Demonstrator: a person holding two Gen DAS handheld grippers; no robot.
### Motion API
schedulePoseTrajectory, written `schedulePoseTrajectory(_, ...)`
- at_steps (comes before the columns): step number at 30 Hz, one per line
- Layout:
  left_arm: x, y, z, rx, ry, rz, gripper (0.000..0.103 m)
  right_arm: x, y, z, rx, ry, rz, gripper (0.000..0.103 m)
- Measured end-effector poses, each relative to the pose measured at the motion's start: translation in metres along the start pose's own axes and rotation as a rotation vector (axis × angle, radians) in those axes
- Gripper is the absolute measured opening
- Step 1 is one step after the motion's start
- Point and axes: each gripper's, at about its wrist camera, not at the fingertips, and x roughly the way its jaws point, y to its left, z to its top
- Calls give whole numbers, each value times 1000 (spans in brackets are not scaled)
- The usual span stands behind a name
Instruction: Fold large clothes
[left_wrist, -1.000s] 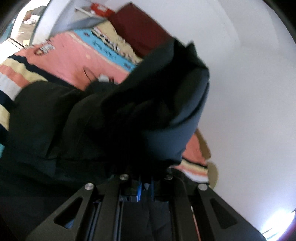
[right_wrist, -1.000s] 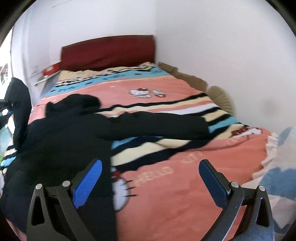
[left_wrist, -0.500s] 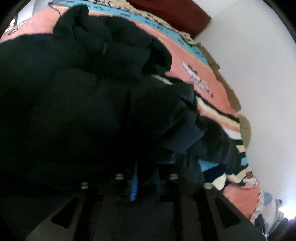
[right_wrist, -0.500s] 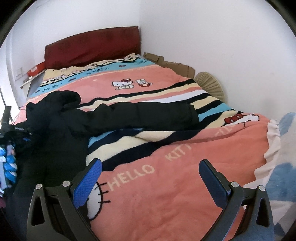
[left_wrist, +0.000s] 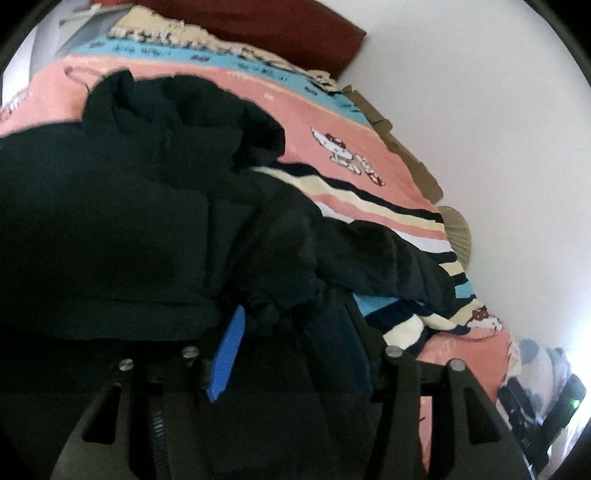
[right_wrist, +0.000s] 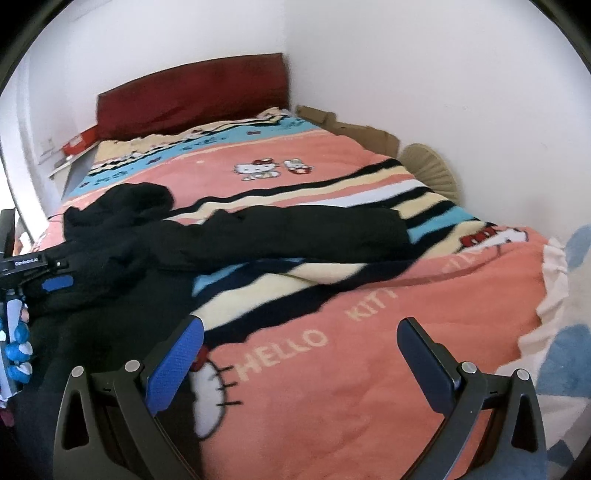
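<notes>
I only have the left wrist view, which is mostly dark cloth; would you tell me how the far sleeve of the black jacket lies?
Observer: In the right wrist view, the black jacket has one sleeve stretched out flat across the striped blanket, toward the wall side.
Operator: Thank you. Is the right gripper holding anything?
Observer: No. The right gripper hovers over the blanket's pink part with its jaws wide apart and nothing between them.
Operator: And how does my left gripper look from there?
Observer: The left gripper shows at the picture's left edge, over the jacket's body, its jaws opening.
</notes>
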Motion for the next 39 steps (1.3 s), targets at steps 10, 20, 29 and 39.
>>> schedulePoseTrajectory(10, -93, 92, 34, 57, -106, 434, 52, 30, 119, 37, -109, 22, 229, 102)
schedulePoseTrajectory(20, -60, 198, 67, -94, -105, 528, 52, 132, 280, 62, -256, 115, 347, 102)
schedulePoseTrajectory(29, -17, 205, 53, -61, -37, 538, 62, 224, 290, 28, -215, 358, 309, 102)
schedulePoseTrajectory(39, -87, 162, 22, -32, -126, 496, 62, 172, 145, 78, -33, 194, 198, 100)
